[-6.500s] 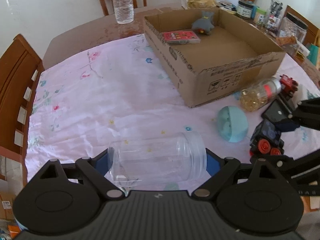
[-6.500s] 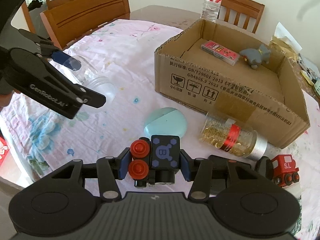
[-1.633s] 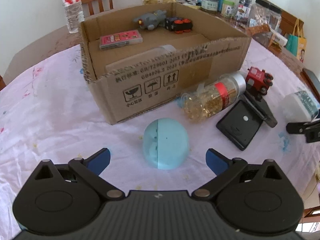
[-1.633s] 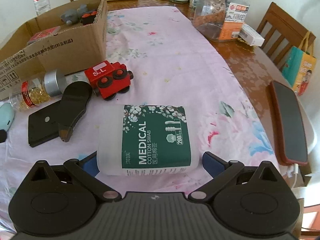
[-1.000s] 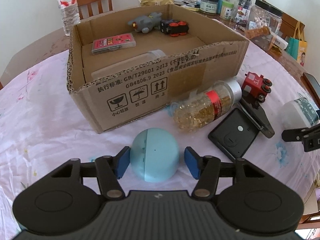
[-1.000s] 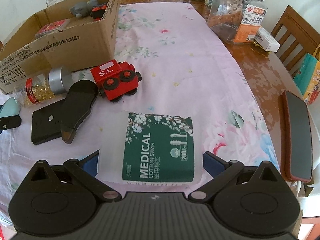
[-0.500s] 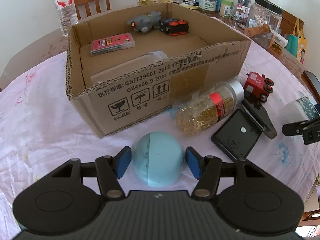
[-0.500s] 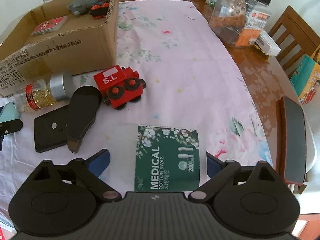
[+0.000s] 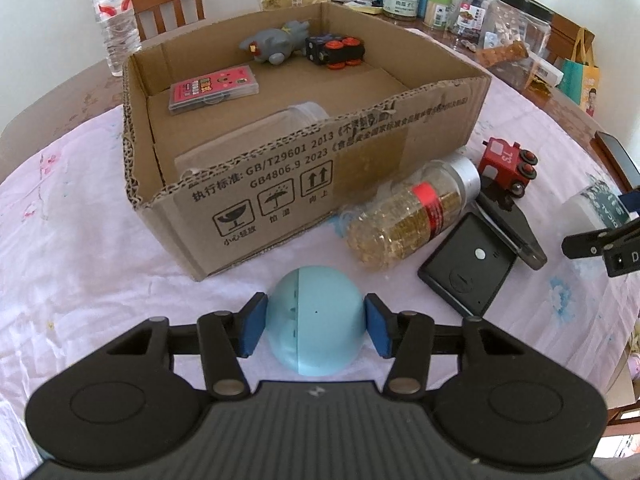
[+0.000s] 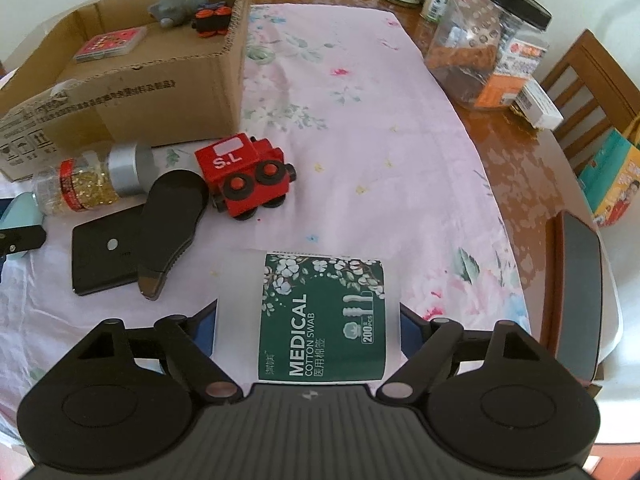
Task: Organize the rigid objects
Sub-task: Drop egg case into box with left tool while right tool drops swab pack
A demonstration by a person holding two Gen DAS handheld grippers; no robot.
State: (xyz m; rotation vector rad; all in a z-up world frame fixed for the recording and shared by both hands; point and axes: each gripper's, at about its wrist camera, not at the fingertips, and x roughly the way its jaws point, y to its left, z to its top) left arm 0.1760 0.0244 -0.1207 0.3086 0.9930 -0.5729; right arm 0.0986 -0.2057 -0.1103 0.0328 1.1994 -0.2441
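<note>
My left gripper (image 9: 315, 328) is shut on a light blue round case (image 9: 316, 320), held just in front of the cardboard box (image 9: 320, 184). The box holds a clear jar (image 9: 256, 136), a pink card case (image 9: 214, 88), a grey plush (image 9: 276, 42) and a black toy car (image 9: 336, 50). My right gripper (image 10: 308, 326) is shut on a cotton swab tub (image 10: 316, 316) with a green label, lifted off the cloth. On the table lie a gold-filled jar (image 9: 412, 216), a red toy train (image 10: 244, 172) and a black flat device (image 10: 108, 256).
A black shoe-shaped piece (image 10: 170, 220) lies across the flat device. A phone (image 10: 580, 284) sits at the right table edge. A big snack jar (image 10: 488, 40), small jars and a water bottle (image 9: 116, 16) stand at the back. Wooden chairs surround the table.
My left gripper closed on the blue case and raised it slightly. My right gripper closed its fingers onto the cotton swab tub and lifted it from the cloth.
</note>
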